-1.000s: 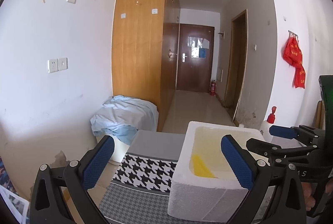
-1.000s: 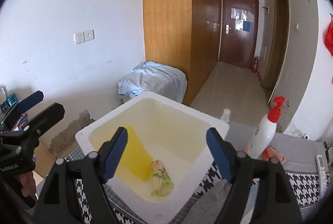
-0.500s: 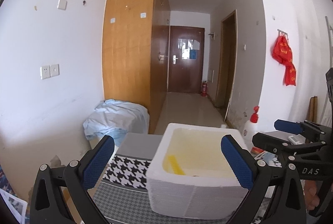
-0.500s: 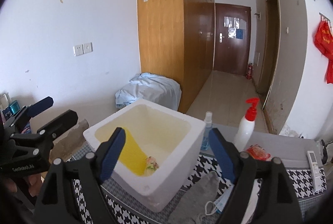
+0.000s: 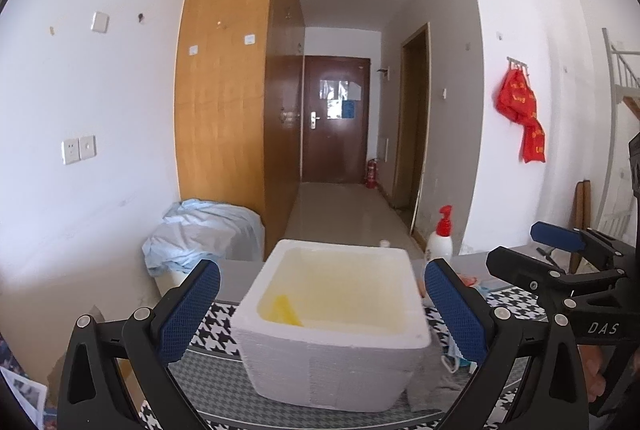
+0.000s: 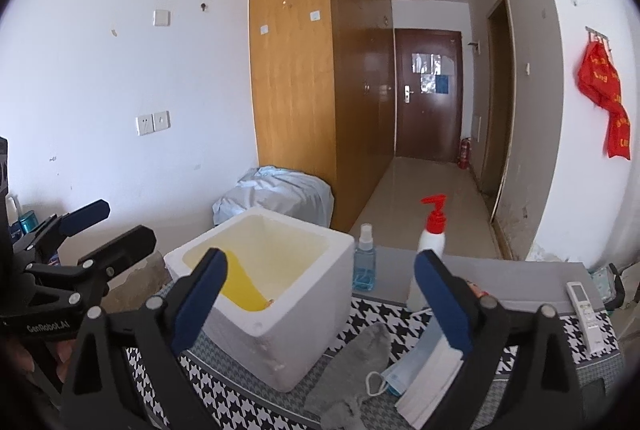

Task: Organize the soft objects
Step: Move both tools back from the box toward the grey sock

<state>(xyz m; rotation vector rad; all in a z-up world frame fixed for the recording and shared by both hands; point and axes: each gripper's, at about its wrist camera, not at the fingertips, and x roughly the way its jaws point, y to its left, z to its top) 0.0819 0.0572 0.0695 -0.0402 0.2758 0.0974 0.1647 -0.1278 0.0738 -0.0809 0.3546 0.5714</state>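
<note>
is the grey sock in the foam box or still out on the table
Out. The grey sock lies flat on the houndstooth cloth beside the white foam box, next to the face masks.

The left tool (image 5: 320, 304), jaws wide apart and empty, frames the white foam box (image 5: 334, 314) on the houndstooth cloth (image 5: 216, 314).

Black angular gripper frames with silver screws, blue textured fingers (image 5: 190, 312), white "DAS" and "GenRobot.AI" lettering.
</note>
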